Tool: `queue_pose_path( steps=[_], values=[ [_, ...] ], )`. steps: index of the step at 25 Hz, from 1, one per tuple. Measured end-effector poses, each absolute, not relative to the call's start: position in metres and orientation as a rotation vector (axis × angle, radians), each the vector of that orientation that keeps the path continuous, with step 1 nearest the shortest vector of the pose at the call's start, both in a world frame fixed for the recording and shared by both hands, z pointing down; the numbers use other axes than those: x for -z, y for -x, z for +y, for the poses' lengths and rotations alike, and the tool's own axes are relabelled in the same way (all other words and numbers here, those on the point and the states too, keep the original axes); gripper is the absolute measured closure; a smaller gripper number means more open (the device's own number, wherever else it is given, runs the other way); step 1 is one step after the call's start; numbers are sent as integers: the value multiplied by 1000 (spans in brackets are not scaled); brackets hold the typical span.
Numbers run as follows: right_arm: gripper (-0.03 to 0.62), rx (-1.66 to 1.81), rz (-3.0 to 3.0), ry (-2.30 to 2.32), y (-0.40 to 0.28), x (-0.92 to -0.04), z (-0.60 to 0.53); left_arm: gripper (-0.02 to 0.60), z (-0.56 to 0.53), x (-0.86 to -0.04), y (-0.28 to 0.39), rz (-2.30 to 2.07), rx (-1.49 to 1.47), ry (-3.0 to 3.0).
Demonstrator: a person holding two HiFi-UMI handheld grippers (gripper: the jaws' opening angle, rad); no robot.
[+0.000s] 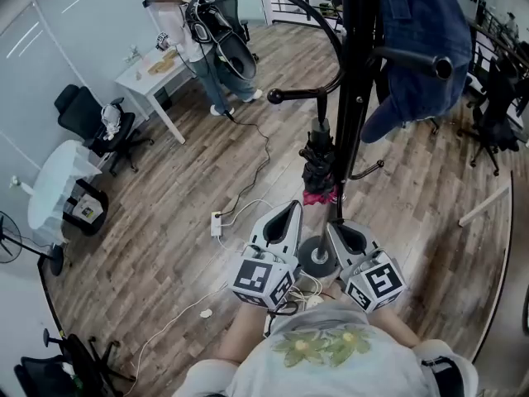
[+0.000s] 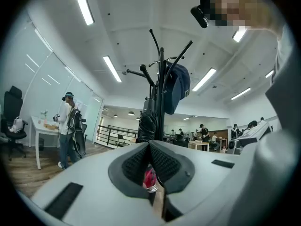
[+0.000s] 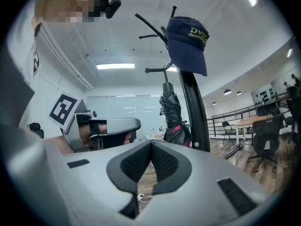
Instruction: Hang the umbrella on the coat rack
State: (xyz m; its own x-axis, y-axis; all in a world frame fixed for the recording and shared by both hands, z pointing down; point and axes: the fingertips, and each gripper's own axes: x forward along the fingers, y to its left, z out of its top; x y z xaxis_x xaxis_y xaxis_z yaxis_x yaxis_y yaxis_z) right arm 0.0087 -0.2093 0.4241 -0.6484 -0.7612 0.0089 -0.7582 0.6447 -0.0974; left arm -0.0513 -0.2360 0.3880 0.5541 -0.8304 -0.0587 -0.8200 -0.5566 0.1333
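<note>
Black fabric, tightly folded, marks the umbrella (image 1: 317, 165). It hangs upright just beside the pole of the rack (image 1: 357, 98), below 1 of the rack's lower hooks. Its pink lower end is off the floor, above the rack's round base (image 1: 316, 257). What holds it to the hook cannot be made out. A navy cap (image 1: 421, 48) sits on an upper hook, on the other side of the pole from the umbrella.

Both tongs point level at the rack from the person's side of it. The left tongs (image 1: 287, 212) are clenched, with the pads pressed together at the tips. The umbrella's pink end shows through the slit under the pads, and whether anything is pinched there cannot be told. The right tongs (image 1: 345, 231) are clenched too, pads meeting on nothing, with the tips near the foot of the pole. The 2 lie side by side, close but apart, the left one nearer the umbrella.

Beyond the rack a person (image 1: 194, 35) stands at a white table (image 1: 153, 77). A power strip (image 1: 216, 224) lies on the wood floor (image 1: 165, 222) left of the rack's base.
</note>
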Motion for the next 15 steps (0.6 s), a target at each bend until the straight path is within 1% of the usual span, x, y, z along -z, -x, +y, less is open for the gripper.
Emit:
queue_pose_path(
  steps=[15],
  values=[
    [591, 143, 2832, 1275, -4, -425, -199, 580, -218, -403, 42, -1397, 144, -2668]
  ],
)
